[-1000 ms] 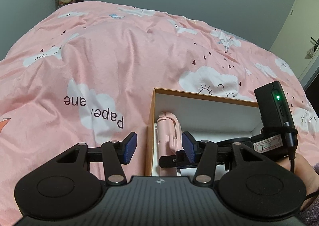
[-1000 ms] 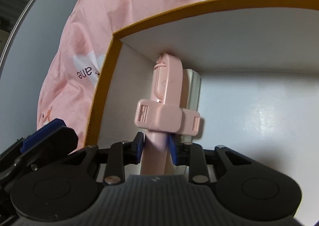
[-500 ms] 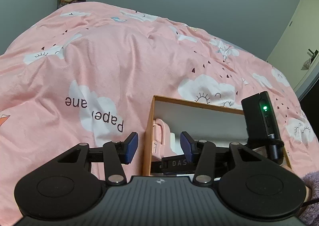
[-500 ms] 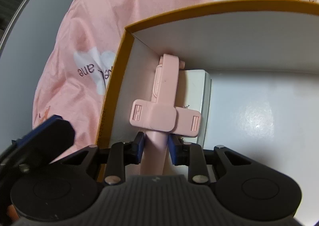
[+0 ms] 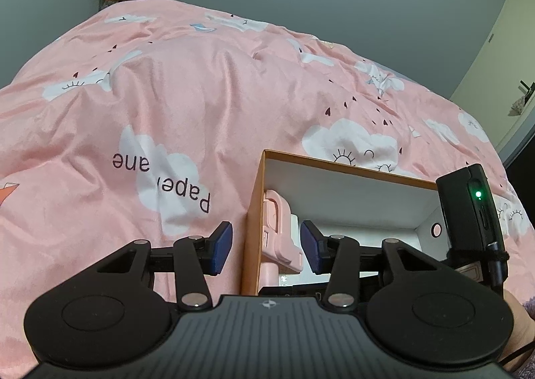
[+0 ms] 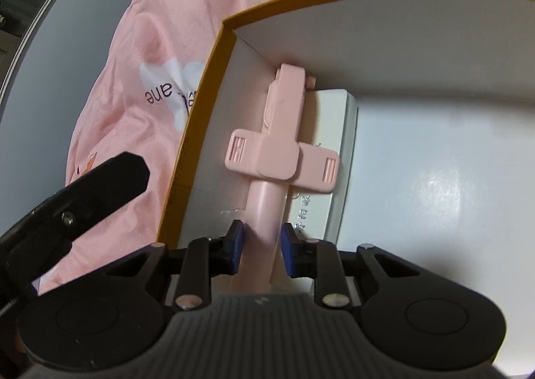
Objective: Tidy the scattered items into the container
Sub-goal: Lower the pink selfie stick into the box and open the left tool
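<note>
Two blue pads of the right gripper (image 6: 259, 247) pinch the round shaft of a pink selfie stick (image 6: 280, 158), holding it low inside the orange-rimmed box (image 6: 200, 101). Just beyond the fingertips its folded phone clamp spreads crosswise, and the far tip nearly meets the box's back corner, over a flat white packet (image 6: 337, 151); gripping near the handle end probably lets the head go in first. The left gripper (image 5: 265, 247) holds nothing, fingers wide, straddling the box's near-left wall, perhaps to steady it. Beyond lies the pink cloud-print duvet (image 5: 184, 94).
</note>
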### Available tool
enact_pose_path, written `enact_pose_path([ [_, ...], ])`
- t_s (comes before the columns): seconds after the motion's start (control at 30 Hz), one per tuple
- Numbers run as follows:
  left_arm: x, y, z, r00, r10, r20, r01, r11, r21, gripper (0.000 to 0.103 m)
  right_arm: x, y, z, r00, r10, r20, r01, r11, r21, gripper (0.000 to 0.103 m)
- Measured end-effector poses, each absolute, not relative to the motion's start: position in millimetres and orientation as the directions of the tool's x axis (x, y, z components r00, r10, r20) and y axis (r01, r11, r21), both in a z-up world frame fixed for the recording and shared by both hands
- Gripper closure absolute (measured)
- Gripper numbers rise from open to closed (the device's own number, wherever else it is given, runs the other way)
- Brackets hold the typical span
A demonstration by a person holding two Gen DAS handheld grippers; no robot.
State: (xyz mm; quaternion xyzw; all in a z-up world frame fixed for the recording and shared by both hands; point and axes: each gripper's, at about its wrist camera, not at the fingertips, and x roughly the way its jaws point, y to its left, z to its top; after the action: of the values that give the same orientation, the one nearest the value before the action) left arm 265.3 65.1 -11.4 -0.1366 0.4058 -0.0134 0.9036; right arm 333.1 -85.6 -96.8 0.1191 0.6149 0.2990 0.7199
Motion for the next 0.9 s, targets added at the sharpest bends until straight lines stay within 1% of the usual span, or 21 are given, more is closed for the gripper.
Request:
enact_pose_path([
  [0.2,257,66,-5,0.679,-0.131,-0.722,-0.088,0.962,-0.258,0.052,331,-86,-93,0.091,0.569,-0.817,-0.304,0.798,0.521,0.08],
  [0.33,246,63,1,0.681,-0.131,-0.721,-0.086,0.963,-0.256,0.052,322,-89,-80,0.163,0.549,-0.82,-0.342,0.811,0.475,0.079],
  [0.47,229,57,6,0.685,-0.127,-0.717,-0.072,0.968,-0.24,0.052,312,-98,-67,0.224,0.556,-0.8,-0.362,0.81,0.461,0.079],
  [0.7,186,50,13,0.722,-0.09,-0.686,-0.07,0.977,-0.202,0.051,269,-111,-35,0.378,0.522,-0.765,-0.406,0.836,0.37,0.077],
  [0.9,145,36,12,0.76,-0.071,-0.646,-0.036,0.988,-0.151,0.049,223,-120,-17,0.466,0.51,-0.723,-0.478,0.833,0.28,0.077],
])
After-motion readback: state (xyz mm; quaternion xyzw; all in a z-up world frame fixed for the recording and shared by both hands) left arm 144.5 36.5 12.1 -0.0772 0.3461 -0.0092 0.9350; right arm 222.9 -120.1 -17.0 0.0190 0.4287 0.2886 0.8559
